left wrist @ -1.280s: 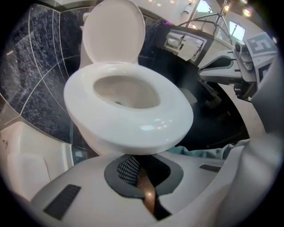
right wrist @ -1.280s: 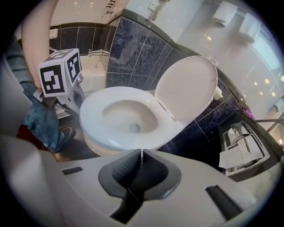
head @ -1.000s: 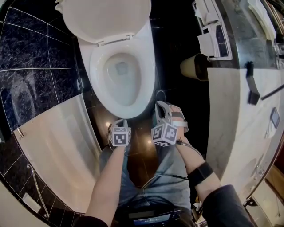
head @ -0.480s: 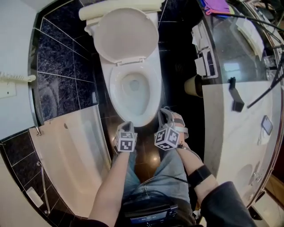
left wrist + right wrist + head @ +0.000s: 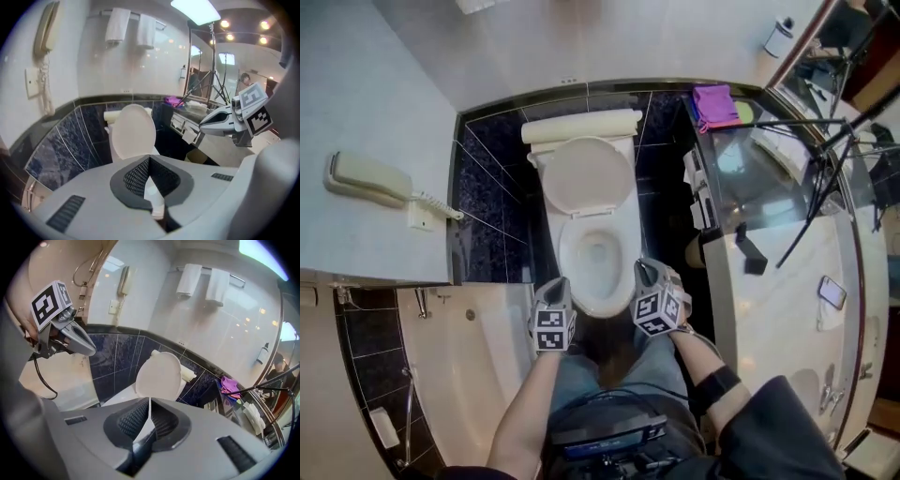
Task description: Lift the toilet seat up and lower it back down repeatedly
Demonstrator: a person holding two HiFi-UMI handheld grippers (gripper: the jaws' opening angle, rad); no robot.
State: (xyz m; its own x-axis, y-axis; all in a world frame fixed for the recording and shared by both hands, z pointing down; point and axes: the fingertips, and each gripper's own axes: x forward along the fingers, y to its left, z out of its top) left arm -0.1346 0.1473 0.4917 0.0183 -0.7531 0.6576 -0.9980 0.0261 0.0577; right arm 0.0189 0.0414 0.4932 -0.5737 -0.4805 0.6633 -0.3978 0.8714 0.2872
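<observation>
Left gripper (image 5: pixel 557 284) and right gripper (image 5: pixel 643 269) sit higher than second ago, side by side over near rim of toilet bowl (image 5: pixel 566 259), touching nothing. I read both with jaws pressed together, nothing between. Toilet seat (image 5: pixel 589 178) stays raised, leaning back against tank at far end. Head view takes in more now: wall phone (image 5: pixel 364 178) appears far left, counter (image 5: pixel 787 281) right, toilet looks smaller.

walls: dark marbled tiles (image 5: pixel 487 187) below, pale above | wall phone (image 5: pixel 366 178) left | bathtub (image 5: pixel 478 375) left | vanity counter (image 5: pixel 778 281) right
</observation>
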